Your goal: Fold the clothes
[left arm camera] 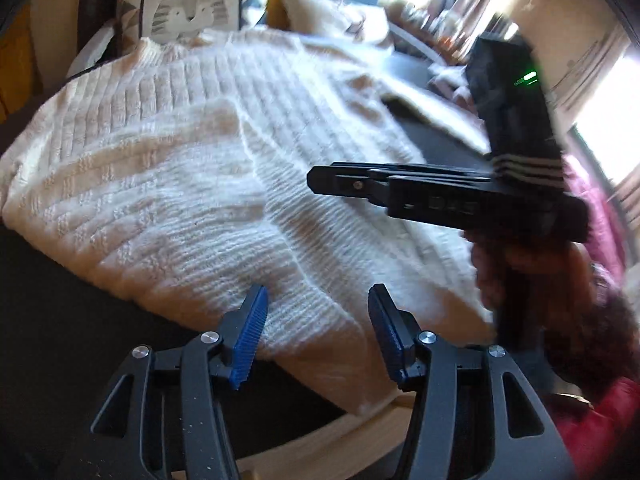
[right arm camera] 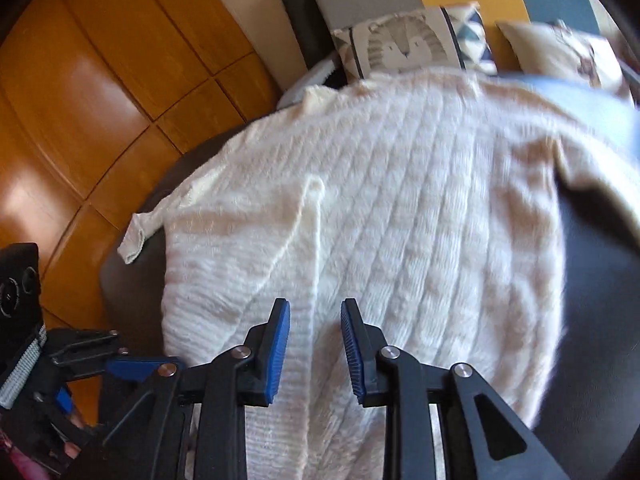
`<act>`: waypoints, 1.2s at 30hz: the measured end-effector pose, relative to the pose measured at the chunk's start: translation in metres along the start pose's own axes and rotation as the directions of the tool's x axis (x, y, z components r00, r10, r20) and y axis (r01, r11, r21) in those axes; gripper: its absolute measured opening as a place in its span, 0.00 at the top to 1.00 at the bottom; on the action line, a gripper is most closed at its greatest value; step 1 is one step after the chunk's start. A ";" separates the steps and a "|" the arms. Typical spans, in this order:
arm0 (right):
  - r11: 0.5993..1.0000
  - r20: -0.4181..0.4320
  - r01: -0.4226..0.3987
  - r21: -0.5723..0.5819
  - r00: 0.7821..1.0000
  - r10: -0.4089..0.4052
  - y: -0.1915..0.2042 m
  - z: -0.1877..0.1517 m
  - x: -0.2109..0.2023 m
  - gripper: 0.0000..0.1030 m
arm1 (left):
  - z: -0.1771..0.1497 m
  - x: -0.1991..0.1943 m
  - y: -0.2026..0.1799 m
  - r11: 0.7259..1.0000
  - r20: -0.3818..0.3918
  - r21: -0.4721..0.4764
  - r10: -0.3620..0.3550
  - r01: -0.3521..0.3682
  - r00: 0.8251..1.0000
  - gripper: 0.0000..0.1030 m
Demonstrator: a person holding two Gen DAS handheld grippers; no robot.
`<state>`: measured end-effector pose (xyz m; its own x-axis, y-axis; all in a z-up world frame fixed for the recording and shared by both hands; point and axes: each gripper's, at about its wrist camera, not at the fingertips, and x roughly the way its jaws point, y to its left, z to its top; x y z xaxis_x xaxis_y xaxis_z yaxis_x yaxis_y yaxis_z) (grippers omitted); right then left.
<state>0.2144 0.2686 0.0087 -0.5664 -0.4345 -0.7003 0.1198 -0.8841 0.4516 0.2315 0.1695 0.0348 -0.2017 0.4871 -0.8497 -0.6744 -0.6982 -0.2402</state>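
A: Where is the garment?

B: A cream knit sweater (right arm camera: 400,216) lies spread over a dark round table (right arm camera: 592,280), ribbed side up. It covers most of the tabletop. One sleeve is folded in over the body on the left side, and a cuff hangs off the table's left edge over the wooden floor (right arm camera: 100,92).

A: And the right gripper (right arm camera: 315,344)?

B: It hovers over the near hem of the sweater, pointing down at it. Its blue pads (right arm camera: 278,354) stand apart with a narrow gap, and only the knit below shows through that gap. Nothing is pinched, so it is released. No earlier picture is at hand, so I say only that.

A: The left gripper (left arm camera: 316,334)?

B: Also released. Its jaws stand wider than the right one's, above the near corner of the sweater, close to the pale wooden rim of the table (left arm camera: 384,428). The fabric lies under the pads, not between them, as far as I can tell.

A: Do the two tools see each other?

B: Yes. In the left wrist view the right gripper reaches in from the right, blurred, held by a hand in a reddish fuzzy sleeve (left arm camera: 560,312). In the right wrist view the left one sits at the near left edge.

A: What is at the far side?

B: A cushion with a lion drawing (right arm camera: 404,42) just past the sweater's far edge, and a fluffy cream pillow (right arm camera: 560,52) to its right.
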 end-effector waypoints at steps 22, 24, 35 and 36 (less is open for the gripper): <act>0.993 -0.085 -0.098 0.071 0.991 0.104 0.019 0.051 0.046 0.72 | -0.076 -0.070 0.075 0.968 0.267 -0.223 -0.049 0.111 0.962 0.95; 0.990 -0.096 -0.081 0.114 0.991 0.092 0.015 0.055 0.053 0.72 | -0.077 -0.069 0.077 0.966 0.273 -0.226 -0.062 0.127 0.960 0.95; 0.923 -0.074 -0.228 0.310 0.962 0.263 0.006 0.075 0.079 0.94 | -0.080 -0.075 0.093 0.960 0.297 -0.252 -0.044 0.123 0.954 0.90; 0.921 -0.066 -0.249 0.300 0.958 0.280 0.012 0.077 0.077 0.94 | -0.081 -0.078 0.097 0.958 0.304 -0.260 -0.036 0.119 0.952 0.90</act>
<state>0.1098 0.2377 0.0025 -0.4553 -0.6750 -0.5805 0.0066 -0.6546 0.7560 0.2395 0.0218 0.0395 -0.3835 0.6484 -0.6577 -0.4855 -0.7473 -0.4537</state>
